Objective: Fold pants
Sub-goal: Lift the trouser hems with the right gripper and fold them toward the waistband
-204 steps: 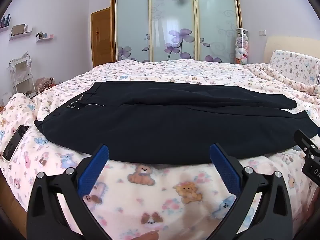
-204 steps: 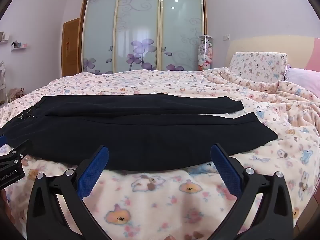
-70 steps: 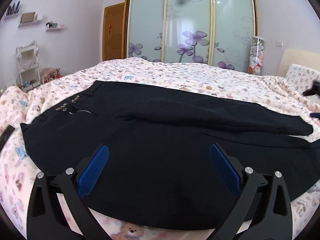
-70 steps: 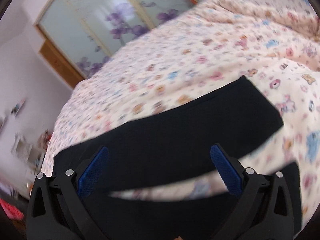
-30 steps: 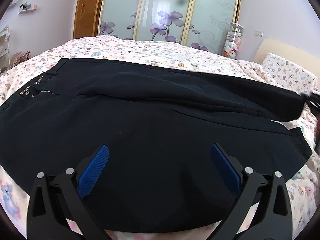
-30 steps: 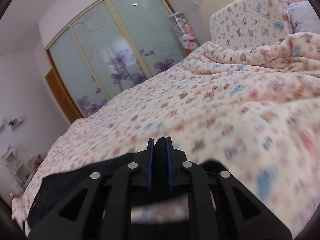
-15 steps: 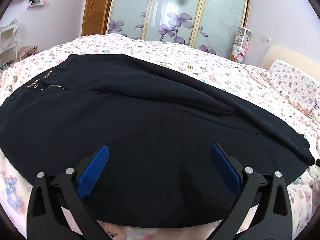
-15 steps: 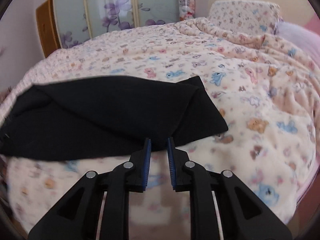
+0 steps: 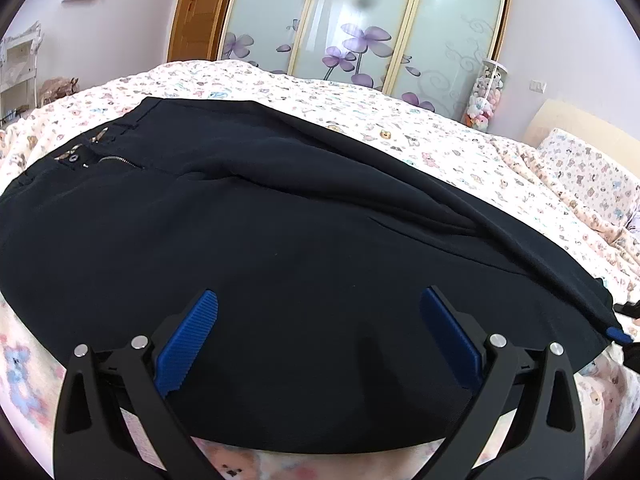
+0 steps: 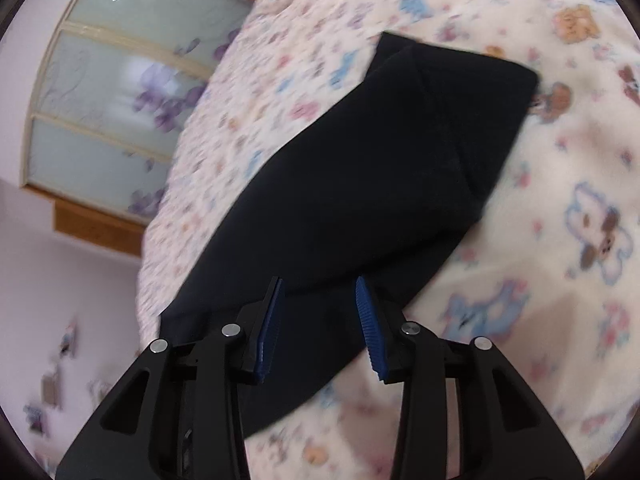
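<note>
Black cloth fills most of what I see: the pants (image 9: 280, 248) lie spread across the bed (image 9: 400, 120), waistband and zipper (image 9: 120, 159) toward the left, one leg laid over the other and running out to the cuffs (image 10: 460, 120) on the right. The folded-over leg sits a little askew, with a ridge along its upper edge. The bed itself, under a bear-print blanket, is soft and will give under any press.

To do this step well, I judge the two legs should lie edge to edge before any crosswise fold, so I would smooth that ridge first, then pinch both layers together at the cuff end and carry them toward the waistband in a low arc, keeping the cloth taut enough that the under layer does not drag behind.

My left tongs (image 9: 318, 340) are spread wide and hold nothing, hovering just over the near edge of the seat area. My right tongs (image 10: 319, 320) are parted to a narrower gap, also holding nothing, above the lower leg; whether a tip brushes the fabric I cannot tell through the blur.
</note>
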{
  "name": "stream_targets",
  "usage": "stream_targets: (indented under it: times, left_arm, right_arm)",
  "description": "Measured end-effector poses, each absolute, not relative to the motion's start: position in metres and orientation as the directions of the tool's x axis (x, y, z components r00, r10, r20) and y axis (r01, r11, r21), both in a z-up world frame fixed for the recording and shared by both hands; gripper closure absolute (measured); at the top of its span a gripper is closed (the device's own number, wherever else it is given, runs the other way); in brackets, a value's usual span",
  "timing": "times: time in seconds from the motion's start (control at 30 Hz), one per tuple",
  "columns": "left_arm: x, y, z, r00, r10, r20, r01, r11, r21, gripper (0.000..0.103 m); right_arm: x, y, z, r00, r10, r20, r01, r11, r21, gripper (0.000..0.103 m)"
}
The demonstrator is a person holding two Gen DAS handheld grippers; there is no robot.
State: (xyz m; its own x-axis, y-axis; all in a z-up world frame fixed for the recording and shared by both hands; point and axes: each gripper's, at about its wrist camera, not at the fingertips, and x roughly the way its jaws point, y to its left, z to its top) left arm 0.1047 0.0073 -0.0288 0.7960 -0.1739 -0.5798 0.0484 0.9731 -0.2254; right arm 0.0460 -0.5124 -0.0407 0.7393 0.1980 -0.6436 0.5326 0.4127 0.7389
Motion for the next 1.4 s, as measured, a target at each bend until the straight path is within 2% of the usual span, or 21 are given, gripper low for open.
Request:
stream_targets:
  times: [0.13, 0.23, 0.27, 0.37, 0.43, 0.5, 0.63, 0.87, 0.93, 1.0, 1.07, 1.1, 1.13, 1.17, 1.2, 1.27, 1.4]
  left_arm:
    - [0.106, 0.008, -0.029, 0.793, -0.182, -0.581, 0.053, 0.971, -0.233, 0.002]
    - [0.111, 0.014, -0.025, 0.77, -0.222, -0.598, 0.06, 0.958, -0.279, 0.002]
    - [0.112, 0.018, -0.021, 0.769, -0.238, -0.593, 0.063, 0.952, -0.3, 0.002]
    - [0.115, 0.048, 0.006, 0.818, -0.305, -0.488, 0.09, 0.905, -0.415, 0.002]
    - [0.136, 0.069, 0.03, 0.845, -0.267, -0.463, 0.051, 0.903, -0.427, 0.002]
    - [0.175, 0.084, 0.049, 0.83, -0.226, -0.51, 0.007, 0.918, -0.396, 0.002]
    - [0.274, 0.093, 0.059, 0.725, -0.222, -0.652, -0.039, 0.932, -0.36, 0.002]
    - [0.415, 0.094, 0.027, 0.59, -0.166, -0.79, -0.232, 0.903, -0.362, 0.003]
    - [0.444, 0.09, 0.007, 0.542, -0.1, -0.834, -0.309, 0.899, -0.309, 0.012]
    - [0.46, 0.089, -0.008, 0.511, -0.072, -0.857, -0.344, 0.896, -0.281, 0.027]
    - [0.47, 0.089, -0.022, 0.491, -0.039, -0.87, -0.369, 0.896, -0.248, 0.036]
    - [0.47, 0.088, -0.025, 0.501, -0.016, -0.866, -0.375, 0.897, -0.233, 0.051]
    - [0.468, 0.089, -0.024, 0.518, -0.024, -0.855, -0.37, 0.895, -0.25, 0.061]
    - [0.465, 0.092, -0.023, 0.541, -0.068, -0.838, -0.355, 0.885, -0.301, 0.087]
    - [0.458, 0.098, -0.022, 0.571, -0.145, -0.808, -0.338, 0.856, -0.392, 0.099]
    - [0.444, 0.104, -0.014, 0.614, -0.163, -0.773, -0.343, 0.826, -0.447, 0.099]
    - [0.399, 0.111, 0.008, 0.668, -0.15, -0.729, -0.324, 0.823, -0.467, 0.099]
  right_arm:
    - [0.043, -0.523, -0.061, 0.752, 0.181, -0.634, 0.573, 0.296, 0.764, 0.063]
    - [0.04, -0.522, -0.053, 0.777, 0.058, -0.627, 0.562, 0.385, 0.732, 0.092]
    - [0.039, -0.521, -0.053, 0.781, 0.046, -0.623, 0.558, 0.396, 0.729, 0.094]
    - [0.038, -0.515, -0.059, 0.785, 0.016, -0.62, 0.551, 0.439, 0.709, 0.095]
    - [0.035, -0.51, -0.067, 0.793, -0.004, -0.609, 0.543, 0.458, 0.704, 0.095]
    - [0.037, -0.508, -0.069, 0.806, -0.036, -0.591, 0.529, 0.492, 0.691, 0.095]
    - [0.038, -0.495, -0.072, 0.825, -0.117, -0.553, 0.506, 0.588, 0.632, 0.095]
    - [0.046, -0.504, -0.077, 0.852, -0.108, -0.512, 0.468, 0.593, 0.655, 0.095]
    - [0.043, -0.504, -0.077, 0.86, -0.101, -0.501, 0.457, 0.591, 0.665, 0.095]
    - [0.043, -0.507, -0.079, 0.867, -0.093, -0.49, 0.444, 0.589, 0.675, 0.095]
    - [0.042, -0.508, -0.08, 0.871, -0.087, -0.483, 0.436, 0.591, 0.679, 0.095]
    - [0.043, -0.507, -0.08, 0.872, -0.086, -0.482, 0.434, 0.592, 0.679, 0.095]
    - [0.043, -0.508, -0.08, 0.873, -0.085, -0.48, 0.431, 0.593, 0.68, 0.095]
    - [0.042, -0.507, -0.08, 0.875, -0.085, -0.477, 0.429, 0.593, 0.682, 0.095]
    - [0.042, -0.508, -0.08, 0.876, -0.084, -0.475, 0.428, 0.591, 0.684, 0.095]
    - [0.042, -0.507, -0.079, 0.877, -0.085, -0.472, 0.426, 0.591, 0.685, 0.095]
    - [0.039, -0.507, -0.079, 0.884, -0.086, -0.459, 0.417, 0.59, 0.692, 0.095]
